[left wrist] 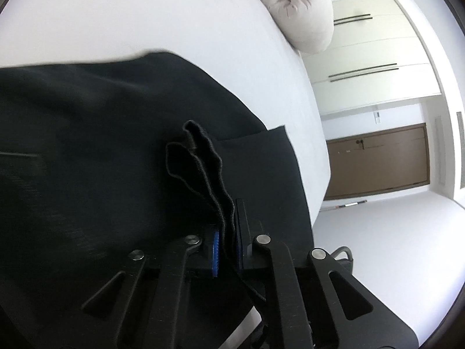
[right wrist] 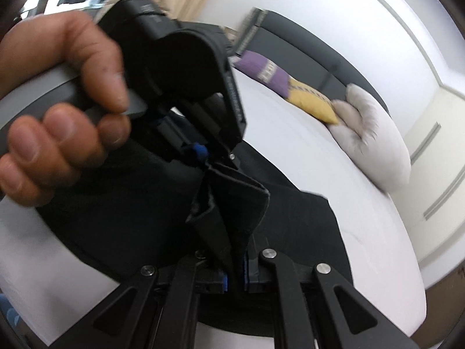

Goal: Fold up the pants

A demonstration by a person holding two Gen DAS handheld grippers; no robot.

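grippers, two: left gripper [left wrist: 226, 247] and right gripper [right wrist: 236, 279] each pinch one black pants [left wrist: 101, 145] hem; three pillows [right wrist: 375, 133], blurred.

One pants [left wrist: 87, 145]; two tongs [left wrist: 226, 247]; three pillows [right wrist: 375, 142].

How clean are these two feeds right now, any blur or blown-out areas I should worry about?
Left wrist view: the left gripper and the pinched hem of the pants are sharp; the white bed is overexposed, and the far pants edge smears. Right wrist view: motion blur on the hand and pillows; the right gripper stays clear. Both show fisheye bending at the edges.
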